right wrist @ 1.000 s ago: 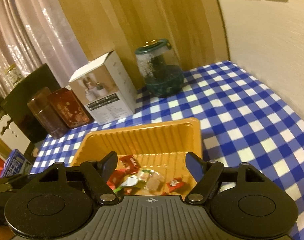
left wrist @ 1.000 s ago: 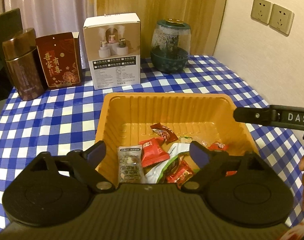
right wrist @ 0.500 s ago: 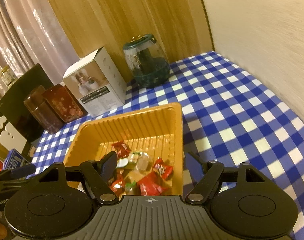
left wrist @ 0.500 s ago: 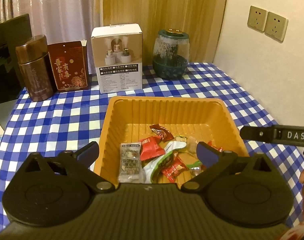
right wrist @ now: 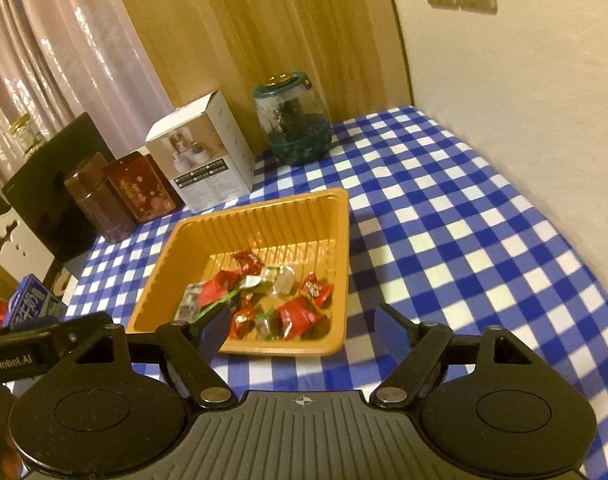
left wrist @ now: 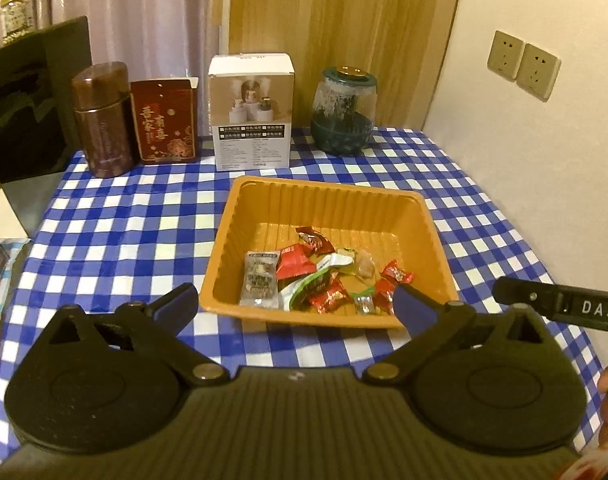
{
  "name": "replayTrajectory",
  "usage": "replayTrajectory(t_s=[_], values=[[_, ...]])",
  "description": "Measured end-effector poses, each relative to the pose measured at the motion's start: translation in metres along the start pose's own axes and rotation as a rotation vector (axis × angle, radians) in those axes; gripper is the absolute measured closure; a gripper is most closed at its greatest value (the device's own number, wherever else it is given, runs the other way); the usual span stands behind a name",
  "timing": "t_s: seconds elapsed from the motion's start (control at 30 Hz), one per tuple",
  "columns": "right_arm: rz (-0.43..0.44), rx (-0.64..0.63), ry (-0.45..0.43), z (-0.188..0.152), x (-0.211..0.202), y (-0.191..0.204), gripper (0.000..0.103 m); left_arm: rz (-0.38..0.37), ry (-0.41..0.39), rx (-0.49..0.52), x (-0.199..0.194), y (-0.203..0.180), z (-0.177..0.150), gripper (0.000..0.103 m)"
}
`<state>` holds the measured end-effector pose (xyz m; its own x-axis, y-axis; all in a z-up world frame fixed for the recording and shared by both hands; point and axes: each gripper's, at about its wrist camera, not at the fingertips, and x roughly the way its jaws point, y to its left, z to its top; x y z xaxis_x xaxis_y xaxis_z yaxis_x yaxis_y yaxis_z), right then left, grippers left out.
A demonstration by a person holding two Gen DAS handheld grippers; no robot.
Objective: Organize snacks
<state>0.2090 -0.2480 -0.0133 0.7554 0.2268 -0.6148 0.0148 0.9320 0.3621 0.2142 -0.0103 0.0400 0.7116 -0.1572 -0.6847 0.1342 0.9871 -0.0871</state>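
Observation:
An orange plastic tray [left wrist: 324, 196] sits on the blue checked tablecloth and holds several wrapped snacks [left wrist: 295, 264]: red candies, a clear packet and a green-white wrapper. It also shows in the right wrist view [right wrist: 263, 220] with the snacks [right wrist: 259, 292] in it. My left gripper [left wrist: 293, 304] is open and empty, just short of the tray's near rim. My right gripper [right wrist: 304, 328] is open and empty, near the tray's near right corner. Part of the right gripper shows at the right edge of the left wrist view.
Along the back stand a brown canister [left wrist: 103, 120], a red tin [left wrist: 165, 120], a white box [left wrist: 251, 112] and a green-based glass jar [left wrist: 342, 112]. A wall with sockets [left wrist: 522, 64] runs along the right. A blue carton [right wrist: 31, 304] sits off the table's left edge.
Both grippers have drawn back from above the tray toward the near side; the whole tray and more tablecloth show now. The snacks lie where they were.

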Motion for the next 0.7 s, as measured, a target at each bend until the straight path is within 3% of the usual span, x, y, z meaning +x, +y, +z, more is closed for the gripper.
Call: replayTrajectory(t_s=[0.7], values=[[-0.022,-0.115,-0.041,-0.064,-0.118,0.029,0.024,0.095,-0.052,-0.065,-0.129,-0.003,-0.069,0.000]])
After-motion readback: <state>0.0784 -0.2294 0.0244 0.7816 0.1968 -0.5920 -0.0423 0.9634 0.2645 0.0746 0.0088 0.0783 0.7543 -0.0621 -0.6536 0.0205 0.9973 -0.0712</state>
